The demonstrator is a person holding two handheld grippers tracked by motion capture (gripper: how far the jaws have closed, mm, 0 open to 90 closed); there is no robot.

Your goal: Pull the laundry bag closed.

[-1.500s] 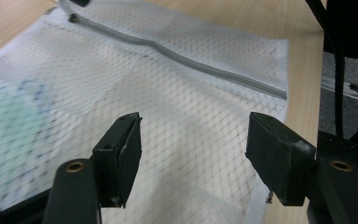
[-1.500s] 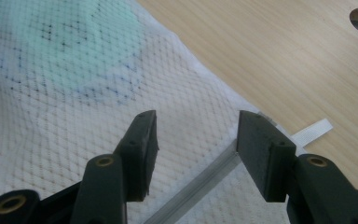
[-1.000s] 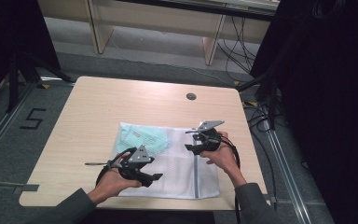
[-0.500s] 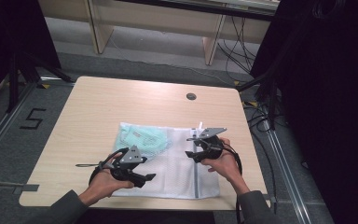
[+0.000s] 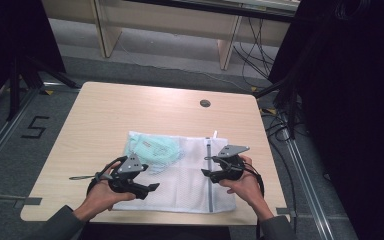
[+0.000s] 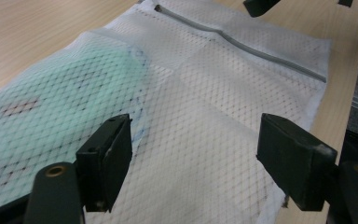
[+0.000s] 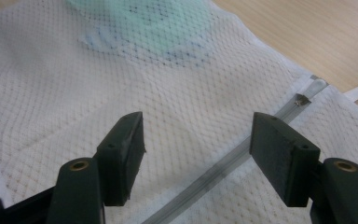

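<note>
Both tongs released over the mesh bag, zip step looks next.
Left tongs [image 5: 152, 187] and right tongs [image 5: 206, 172] have just been opening, nothing between them; mesh laundry bag [image 5: 187, 177] lies flat on the worktop [image 5: 130, 110], green garment [image 5: 152, 150] inside, zipper [image 7: 223, 170] probably closed.

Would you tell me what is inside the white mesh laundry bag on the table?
Through the mesh bag a pale green garment with small dark markings shows at its far-left end. The netting blurs it, so its type stays unclear; the remainder looks empty.
</note>
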